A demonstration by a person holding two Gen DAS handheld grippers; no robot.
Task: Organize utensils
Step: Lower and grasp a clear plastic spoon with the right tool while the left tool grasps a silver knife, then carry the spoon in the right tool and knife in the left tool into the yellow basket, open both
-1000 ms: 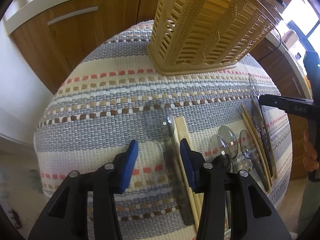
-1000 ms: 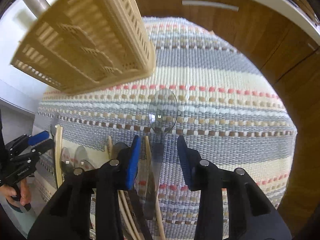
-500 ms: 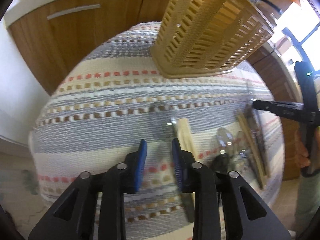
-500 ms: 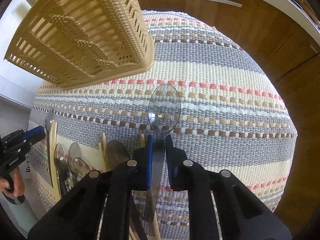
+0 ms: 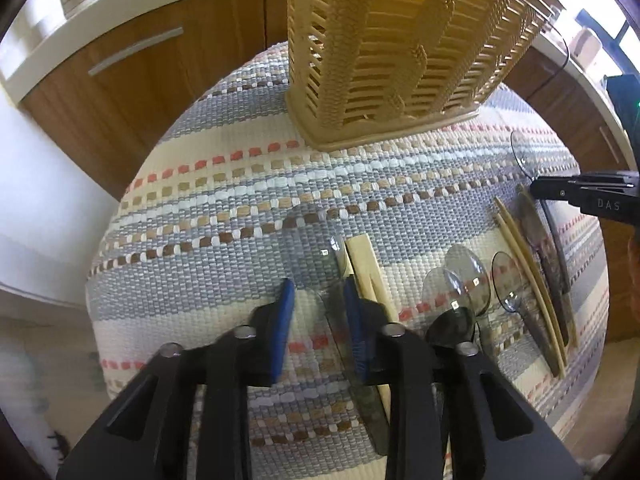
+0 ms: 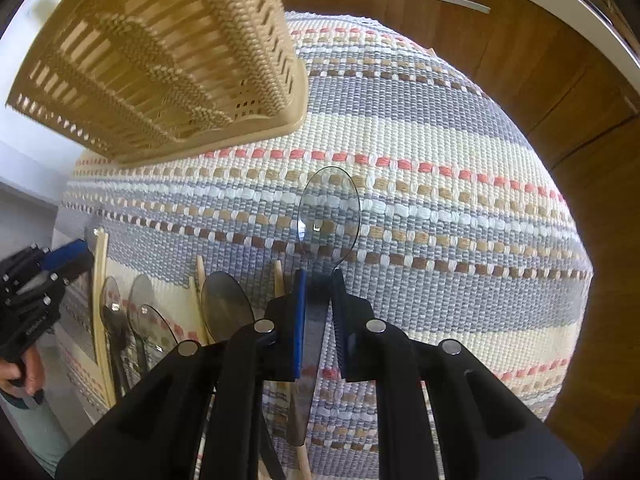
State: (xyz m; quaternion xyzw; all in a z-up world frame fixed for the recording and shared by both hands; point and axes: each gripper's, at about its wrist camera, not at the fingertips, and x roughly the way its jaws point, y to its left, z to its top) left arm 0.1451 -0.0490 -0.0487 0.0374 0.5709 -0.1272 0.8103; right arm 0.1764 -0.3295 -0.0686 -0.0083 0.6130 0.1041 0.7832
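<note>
1. On the striped woven mat (image 6: 440, 160) stands the beige slatted basket (image 6: 168, 60), at the far side; it looks like the place where the utensils must go.
2. Near the front edge of the mat, the loose utensils lie in a row: clear plastic spoons (image 5: 468, 280) and wooden chopsticks (image 5: 528, 280), some of them touching.
3. The right gripper (image 6: 318, 304) has its jaws together on the handle of one clear plastic spoon (image 6: 330, 212), whose bowl points toward the basket.
4. The left gripper (image 5: 318, 312) has its jaws apart around the handle of another clear spoon (image 5: 332, 256), just beside a flat wooden stick (image 5: 362, 264); I judge it is not yet gripped.
5. The step in hand seems to be picking up; next, the right spoon needs to be lifted and carried over the basket rim, handle kept firm.
</note>
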